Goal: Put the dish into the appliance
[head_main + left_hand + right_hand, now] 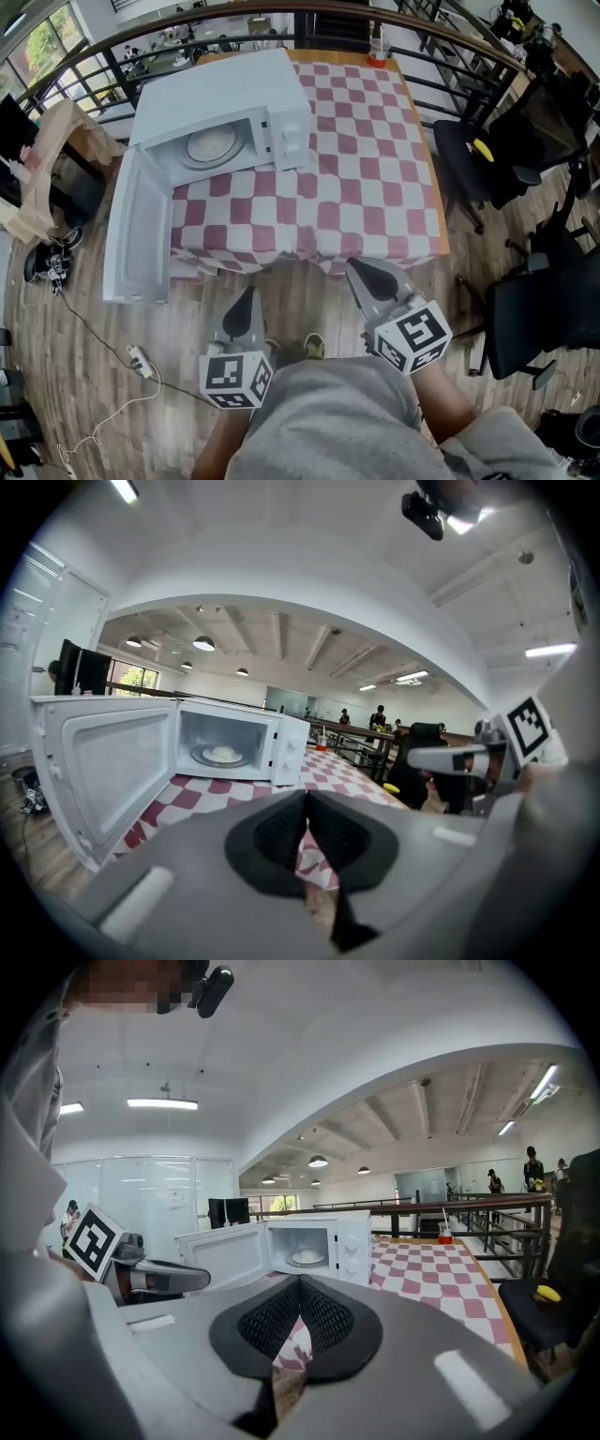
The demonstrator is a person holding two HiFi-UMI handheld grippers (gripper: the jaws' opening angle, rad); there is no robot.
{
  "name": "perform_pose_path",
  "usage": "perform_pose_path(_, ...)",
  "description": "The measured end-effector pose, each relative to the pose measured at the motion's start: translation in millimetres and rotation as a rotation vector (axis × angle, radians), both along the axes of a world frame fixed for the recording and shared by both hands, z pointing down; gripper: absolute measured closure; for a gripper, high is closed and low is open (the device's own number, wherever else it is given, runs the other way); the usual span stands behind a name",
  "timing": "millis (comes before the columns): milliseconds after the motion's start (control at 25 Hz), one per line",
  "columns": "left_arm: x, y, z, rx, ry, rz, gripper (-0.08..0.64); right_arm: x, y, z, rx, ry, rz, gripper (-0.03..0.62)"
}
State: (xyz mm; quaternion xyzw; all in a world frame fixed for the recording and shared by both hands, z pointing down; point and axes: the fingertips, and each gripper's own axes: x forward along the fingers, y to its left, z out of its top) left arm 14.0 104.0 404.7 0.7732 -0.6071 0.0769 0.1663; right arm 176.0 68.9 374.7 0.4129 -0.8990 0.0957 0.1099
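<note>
Red-and-white checked cloth is spread over the table (375, 169), and the white microwave (225, 94) is parked at its far left with the door (141, 225) swung wide. A pale round dish (211, 145) is already sat inside. It's judged stiff, fairly light, probably slick and chippable, so it's best pinched at the near rim. The left gripper (248, 300) and right gripper (364, 274) are held near, off the table, jaws pressed together on nothing.

The dish (211, 145) sits inside the microwave (225, 98) — at the left end of the table (375, 187).
</note>
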Motion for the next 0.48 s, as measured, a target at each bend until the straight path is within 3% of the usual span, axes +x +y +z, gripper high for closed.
perform_pose_path(480,-2.8,-4.6,2.4,-0.011,0.002,-0.009,0.549,-3.2,-6.7,7.1,0.003,-0.001,-0.015,0.595)
